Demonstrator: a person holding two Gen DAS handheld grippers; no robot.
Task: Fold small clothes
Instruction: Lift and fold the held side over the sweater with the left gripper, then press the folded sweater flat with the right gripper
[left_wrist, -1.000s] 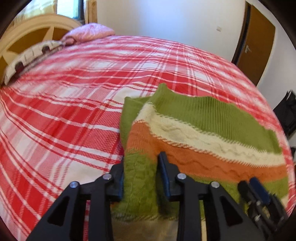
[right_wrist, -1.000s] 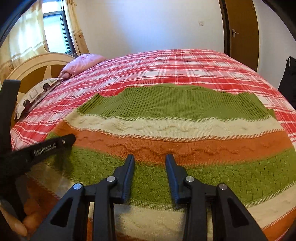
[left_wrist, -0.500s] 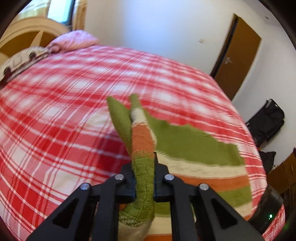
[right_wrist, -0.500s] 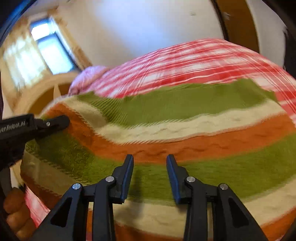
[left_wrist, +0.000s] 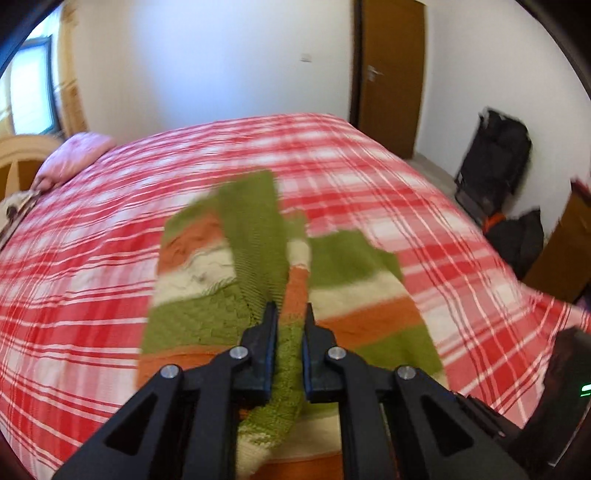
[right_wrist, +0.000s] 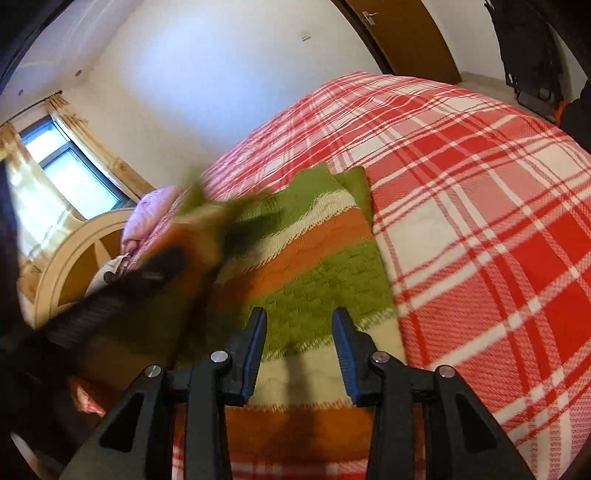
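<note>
My working surface is a bed (left_wrist: 92, 295) spread with a red-and-white plaid cover. On that cover I see a striped knit sweater (left_wrist: 192, 321) in green, orange and cream, partly flat and partly drawn up off the cloth. Beyond the sweater, at the bed's far end by the curved headboard (right_wrist: 70, 258), lie a pink pillow (left_wrist: 74, 158) and a patterned pillow (left_wrist: 14, 214).

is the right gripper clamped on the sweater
No, the right gripper has its jaws apart above the striped sweater, with no fabric pinched between them.
</note>
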